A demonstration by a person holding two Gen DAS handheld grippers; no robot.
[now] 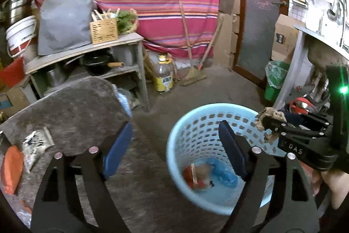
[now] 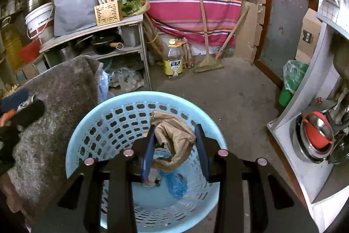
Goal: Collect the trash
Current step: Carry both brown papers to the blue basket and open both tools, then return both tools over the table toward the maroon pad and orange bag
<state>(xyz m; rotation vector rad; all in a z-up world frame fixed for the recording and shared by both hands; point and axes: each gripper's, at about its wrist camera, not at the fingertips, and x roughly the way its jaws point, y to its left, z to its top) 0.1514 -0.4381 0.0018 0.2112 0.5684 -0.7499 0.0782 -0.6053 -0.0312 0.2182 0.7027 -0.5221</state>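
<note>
1. Crumpled brown paper (image 2: 174, 134) sits between the blue pads of the right gripper (image 2: 175, 145), directly above the light-blue perforated basket (image 2: 87, 123); the paper touches the left pad, while contact with the right pad is hard to judge.
2. Seen from the left wrist, that same paper (image 1: 269, 119) shows at 3 o'clock, pinched at the tip of the right gripper (image 1: 272, 126), over the basket's rim (image 1: 174, 137).
3. Inside the basket lie a blue plastic bag (image 2: 175, 185) and reddish scraps (image 1: 196, 176) (blurred in the left view).
4. Left gripper (image 1: 174, 145) is spread wide with nothing between its fingers, one pad over the grey felt-covered table (image 1: 72, 106), the other over the basket.
5. On that table, at 9 o'clock in the left view, lie a printed wrapper (image 1: 35, 143) and an orange item (image 1: 12, 167).
</note>
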